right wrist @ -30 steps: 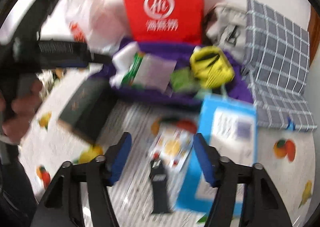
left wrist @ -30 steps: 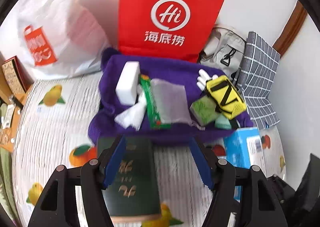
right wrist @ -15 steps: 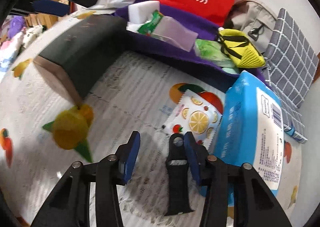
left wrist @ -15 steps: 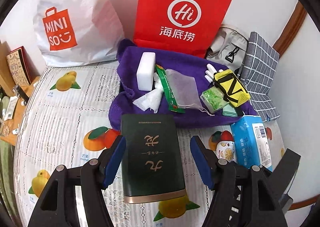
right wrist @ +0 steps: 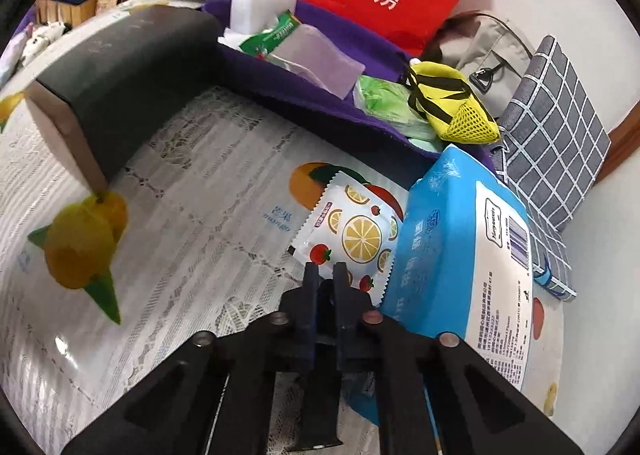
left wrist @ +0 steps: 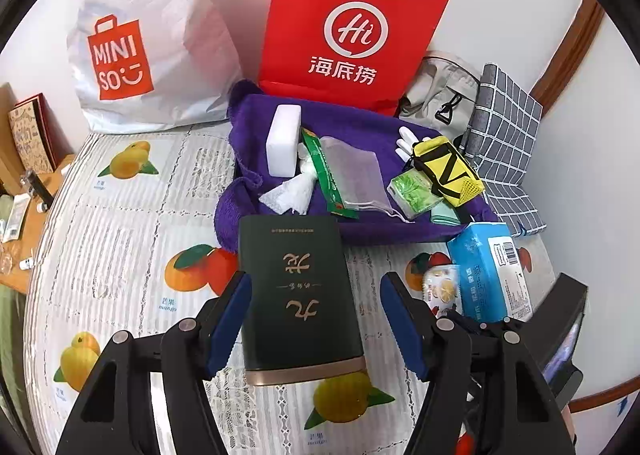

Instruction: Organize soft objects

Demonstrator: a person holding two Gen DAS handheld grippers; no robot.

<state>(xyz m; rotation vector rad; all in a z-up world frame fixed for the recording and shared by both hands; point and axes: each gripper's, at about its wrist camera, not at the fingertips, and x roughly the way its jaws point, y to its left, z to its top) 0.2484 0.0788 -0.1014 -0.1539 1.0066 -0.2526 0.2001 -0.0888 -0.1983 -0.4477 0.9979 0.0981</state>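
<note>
A purple towel (left wrist: 360, 231) lies at the back of the table and holds a white sponge (left wrist: 283, 145), a green wrapper (left wrist: 324, 175), a grey mesh pouch (left wrist: 354, 175), a green tissue pack (left wrist: 414, 193) and a yellow mesh bag (left wrist: 446, 171). My left gripper (left wrist: 316, 319) is open, its fingers on either side of a dark green box (left wrist: 298, 295). My right gripper (right wrist: 325, 275) is shut at the near edge of a fruit-print wipes packet (right wrist: 356, 235), beside a blue tissue pack (right wrist: 460, 255). Whether it pinches the packet is hidden.
A red paper bag (left wrist: 352, 23) and a white MINISO bag (left wrist: 148, 43) stand behind the towel. A grey backpack (left wrist: 444, 103) and a grey checked cloth (left wrist: 504, 143) lie at the back right. The tablecloth (left wrist: 120, 215) has fruit prints.
My right gripper dropped toward the table and closed its fingers at the wipes packet. My left gripper drew back from the towel, so the dark green box now lies between its open fingers.
</note>
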